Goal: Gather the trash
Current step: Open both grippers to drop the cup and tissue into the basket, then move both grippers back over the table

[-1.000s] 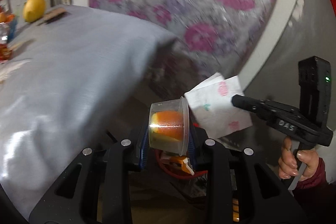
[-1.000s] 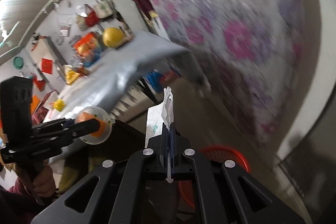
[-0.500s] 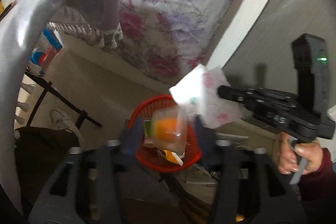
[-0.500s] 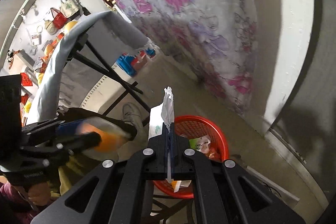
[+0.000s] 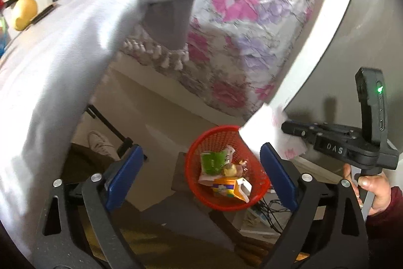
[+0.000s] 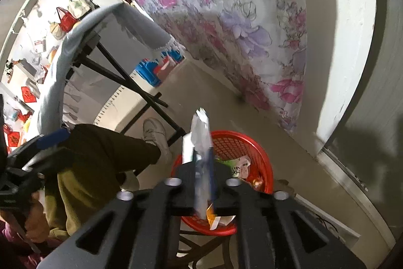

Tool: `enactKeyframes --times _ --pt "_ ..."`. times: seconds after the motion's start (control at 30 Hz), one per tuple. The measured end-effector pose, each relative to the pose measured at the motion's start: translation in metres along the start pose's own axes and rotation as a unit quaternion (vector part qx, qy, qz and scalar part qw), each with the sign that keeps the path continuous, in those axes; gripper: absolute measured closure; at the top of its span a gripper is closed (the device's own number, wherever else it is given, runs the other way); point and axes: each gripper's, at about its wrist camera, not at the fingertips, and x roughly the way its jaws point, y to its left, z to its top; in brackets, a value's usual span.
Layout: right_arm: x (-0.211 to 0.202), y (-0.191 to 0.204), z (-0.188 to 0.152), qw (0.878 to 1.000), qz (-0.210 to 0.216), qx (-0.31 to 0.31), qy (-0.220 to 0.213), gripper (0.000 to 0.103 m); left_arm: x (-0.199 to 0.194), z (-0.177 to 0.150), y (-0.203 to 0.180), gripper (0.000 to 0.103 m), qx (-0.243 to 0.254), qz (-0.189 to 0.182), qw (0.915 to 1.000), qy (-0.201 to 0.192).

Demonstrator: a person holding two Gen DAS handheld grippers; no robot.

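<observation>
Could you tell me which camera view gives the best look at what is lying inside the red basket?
The left wrist view: the red basket sits unobstructed between the open tongs, showing green and orange packaging inside. In the right wrist view, the tongs and the napkin cover much of the same basket, leaving only part of its contents visible.

White floral napkin (image 6: 200, 140) stands upright above red mesh basket (image 6: 262, 150) holding trash.

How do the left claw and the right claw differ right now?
The left claw has jaws wide apart and nothing between them; the right claw has jaws only narrowly apart, with a white napkin between them. Both have just been opening, and both point down at the red basket.
</observation>
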Motion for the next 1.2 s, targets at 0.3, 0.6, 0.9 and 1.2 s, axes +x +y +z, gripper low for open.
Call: enactKeyframes --times 0.3,0.6,0.9,1.2 --pt "-0.023 0.016 0.009 0.999 0.007 -0.02 -0.032 0.062 -0.019 -0.006 0.002 0.009 0.004 0.037 0.9989 -0.03" --pt "-0.047 0.055 0.02 0.996 0.033 -0.053 -0.063 0.052 -0.05 -0.013 0.007 0.007 0.006 0.067 0.9952 -0.071" --pt "-0.073 0.119 0.029 0.988 0.065 -0.105 -0.092 0.048 -0.085 -0.022 0.034 0.007 -0.033 0.083 0.9899 -0.11" --pt "-0.076 0.197 0.035 0.977 0.099 -0.162 -0.094 0.046 -0.124 -0.036 0.09 0.007 -0.1 0.102 0.9783 -0.15"
